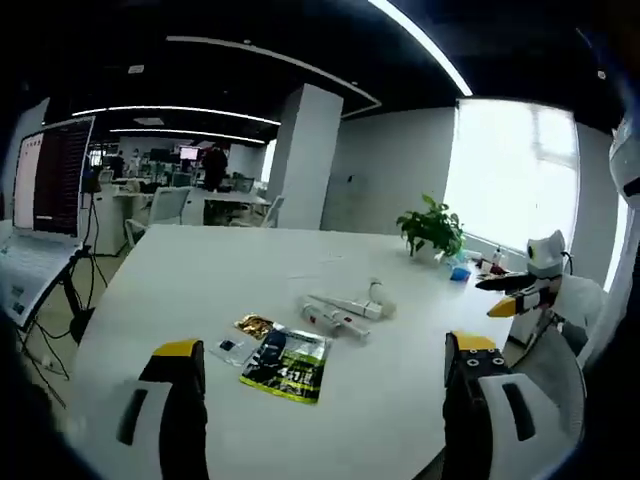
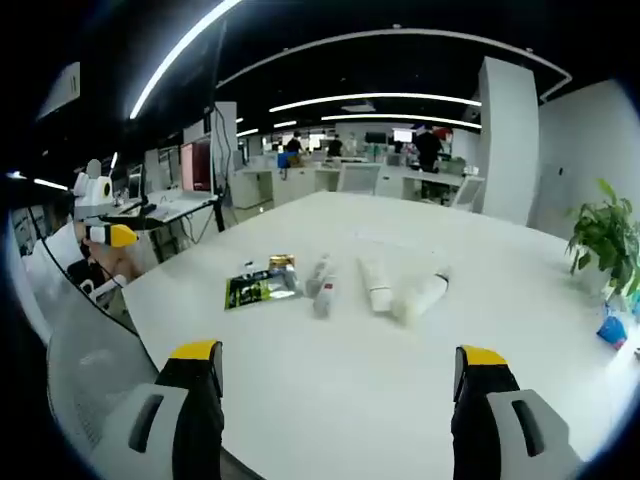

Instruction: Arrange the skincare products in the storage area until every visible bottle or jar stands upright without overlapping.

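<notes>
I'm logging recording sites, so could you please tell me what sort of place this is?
Most likely an open-plan office. A large white table stands in front of rows of desks with monitors, long ceiling light strips run overhead, and a potted plant sits by a bright window.

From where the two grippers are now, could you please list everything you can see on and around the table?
table: one, white, under everything
tubes: about four, white or pale, lying flat in a loose row mid-table, none upright
green sachet: one, green and black, flat beside the tubes
small packets: about two, one gold and one clear, by the green sachet
potted plant: one, green, far table edge near the window
blue item: one, beside the plant, too small to identify
laptop: one, open, at the table's side
left gripper: jaws open, empty
right gripper: jaws open, empty
</notes>
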### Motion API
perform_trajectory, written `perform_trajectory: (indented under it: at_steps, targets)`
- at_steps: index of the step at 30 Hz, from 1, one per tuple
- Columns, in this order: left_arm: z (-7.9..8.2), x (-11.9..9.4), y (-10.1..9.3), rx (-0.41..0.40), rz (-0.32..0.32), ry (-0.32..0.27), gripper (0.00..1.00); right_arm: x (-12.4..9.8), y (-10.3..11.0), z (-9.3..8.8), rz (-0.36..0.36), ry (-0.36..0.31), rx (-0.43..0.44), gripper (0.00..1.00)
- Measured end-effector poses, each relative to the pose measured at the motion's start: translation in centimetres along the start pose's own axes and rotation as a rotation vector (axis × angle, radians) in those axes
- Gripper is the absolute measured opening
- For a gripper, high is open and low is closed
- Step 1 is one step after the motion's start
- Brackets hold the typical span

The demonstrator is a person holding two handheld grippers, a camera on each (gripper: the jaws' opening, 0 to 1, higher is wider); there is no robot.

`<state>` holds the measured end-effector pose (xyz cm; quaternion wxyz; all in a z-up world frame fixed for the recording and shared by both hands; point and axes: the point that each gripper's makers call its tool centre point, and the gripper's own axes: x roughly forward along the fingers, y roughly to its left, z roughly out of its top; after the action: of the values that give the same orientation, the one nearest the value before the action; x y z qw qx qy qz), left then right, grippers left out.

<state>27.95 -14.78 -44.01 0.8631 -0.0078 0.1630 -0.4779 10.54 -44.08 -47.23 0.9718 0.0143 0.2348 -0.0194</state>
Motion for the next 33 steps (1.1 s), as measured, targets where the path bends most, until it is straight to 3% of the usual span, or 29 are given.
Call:
perform_trajectory:
  at_steps: [33]
  targets:
    - [-1.2,-0.4,-0.3,0.058,0.006,0.056,0.99,0.3,0.5,0.4,-0.015,-0.011,0.004,1.0]
